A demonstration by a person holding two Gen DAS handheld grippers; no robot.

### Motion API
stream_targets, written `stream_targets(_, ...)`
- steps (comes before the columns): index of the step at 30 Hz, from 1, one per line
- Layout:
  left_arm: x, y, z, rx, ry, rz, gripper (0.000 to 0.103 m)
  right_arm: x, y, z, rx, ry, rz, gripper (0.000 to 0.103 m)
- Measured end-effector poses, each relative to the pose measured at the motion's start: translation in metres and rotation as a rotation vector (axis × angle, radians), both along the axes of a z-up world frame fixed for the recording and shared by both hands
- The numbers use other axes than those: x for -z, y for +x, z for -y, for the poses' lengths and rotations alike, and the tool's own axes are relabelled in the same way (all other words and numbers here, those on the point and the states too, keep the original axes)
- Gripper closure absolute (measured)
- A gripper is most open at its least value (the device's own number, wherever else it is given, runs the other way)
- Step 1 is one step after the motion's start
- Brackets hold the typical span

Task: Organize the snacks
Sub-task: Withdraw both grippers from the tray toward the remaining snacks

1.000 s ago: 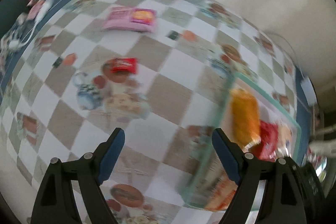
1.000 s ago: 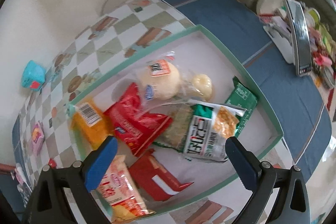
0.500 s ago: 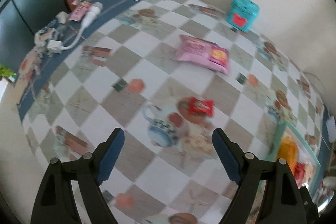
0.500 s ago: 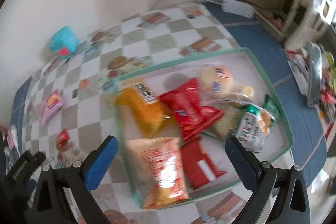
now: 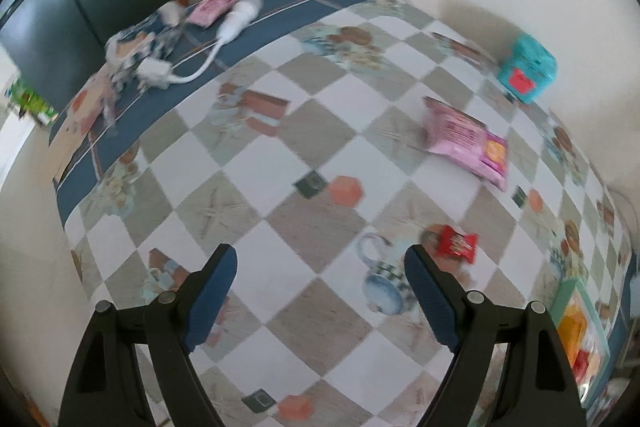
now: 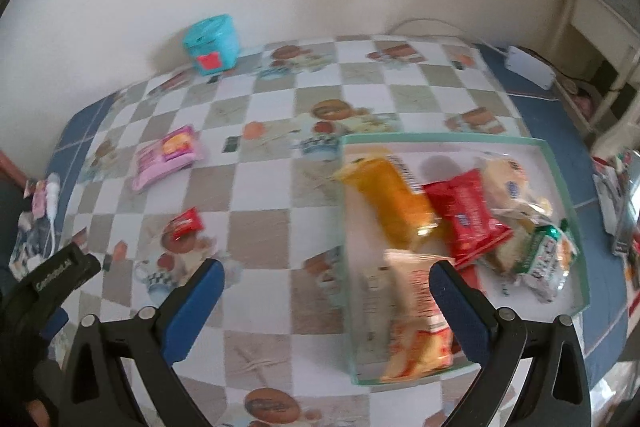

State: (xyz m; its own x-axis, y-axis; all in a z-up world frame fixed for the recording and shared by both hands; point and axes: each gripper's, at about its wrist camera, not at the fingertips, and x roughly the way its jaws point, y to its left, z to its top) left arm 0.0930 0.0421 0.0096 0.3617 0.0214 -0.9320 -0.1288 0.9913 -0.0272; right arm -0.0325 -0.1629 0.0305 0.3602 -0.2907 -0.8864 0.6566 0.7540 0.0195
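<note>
On checkered tablecloth [image 5: 304, 131], crinkly pink packet [image 5: 468, 143]

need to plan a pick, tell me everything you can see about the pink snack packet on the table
The pink snack packet is a flat, glossy, pillow-shaped wrapper, pale pink with a darker panel bearing a yellow-orange picture near one end. It looks sealed and full. It lies flat and askew on the checkered tablecloth, alone and outside the tray, between the teal tub and the small red packet. Nothing touches it but the cloth. Its printing is too blurred to read.
</note>
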Motion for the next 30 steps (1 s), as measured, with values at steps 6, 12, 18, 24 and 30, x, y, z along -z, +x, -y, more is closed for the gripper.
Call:
stream_targets(6, 0.009, 0.006, -0.018, -0.052, -0.021, -0.031, 0.017, 0.013, 0.013, -0.014, -0.055, -0.005, -0.026, 0.0)
stream_targets(12, 0.022, 0.01, -0.016, -0.051, -0.026, -0.064, 0.017, 0.028, 0.028, -0.019, -0.108, 0.048, -0.007, 0.0)
stream_targets(18, 0.035, 0.017, -0.012, -0.047, -0.029, -0.095, 0.017, 0.038, 0.039, -0.017, -0.128, 0.051, 0.026, 0.0)
stream_targets(24, 0.041, 0.026, -0.005, -0.02, -0.043, -0.108, 0.017, 0.046, 0.053, -0.017, -0.154, 0.07, 0.04, 0.0)
stream_targets(30, 0.047, 0.034, -0.004, -0.012, -0.038, -0.113, 0.017, 0.054, 0.067, -0.022, -0.182, 0.088, 0.041, 0.0)
